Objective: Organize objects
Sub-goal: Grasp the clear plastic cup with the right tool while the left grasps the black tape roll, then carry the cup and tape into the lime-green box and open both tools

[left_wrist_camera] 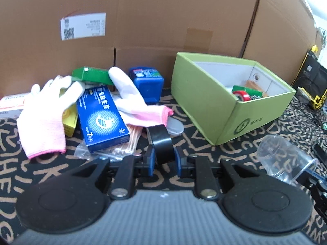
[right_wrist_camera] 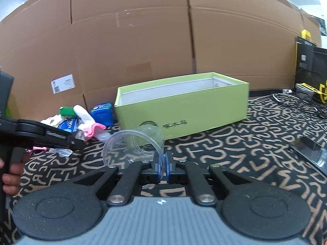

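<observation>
Left wrist view: the left gripper (left_wrist_camera: 163,156) is clamping a black roll of adhesive tape (left_wrist_camera: 161,143) between its blue-padded fingers (left_wrist_camera: 150,157), the jaws standing only a narrow gap apart with the roll filling that gap and standing on edge above the black cloth with tan letter patterns (left_wrist_camera: 204,143). Beyond the roll, a heap of articles is lying on the cloth: a blue rectangular cardboard packet with white print (left_wrist_camera: 102,116), two white knitted gloves with pink cuffs (left_wrist_camera: 47,120), a green box (left_wrist_camera: 92,74), a blue square plastic container (left_wrist_camera: 147,83), a yellow carton (left_wrist_camera: 70,120) and a clear bag of cotton swabs (left_wrist_camera: 122,145). To the right, an open light-green cardboard shoebox (left_wrist_camera: 204,98) is sitting on the cloth, holding a red tape roll (left_wrist_camera: 242,96) against its far end. A brown corrugated cardboard wall (left_wrist_camera: 143,20) is standing behind everything. Right wrist view: the right gripper (right_wrist_camera: 163,164) is pinching the rim of a clear plastic cup (right_wrist_camera: 139,143), its jaws closed down to the thickness of the cup wall; the cup is lying on its side in the air, mouth towards the camera, just in front of the shoebox's (right_wrist_camera: 184,110) long side. At the left edge, a person's hand (right_wrist_camera: 10,175) is gripping the handle of the left gripper.
</observation>
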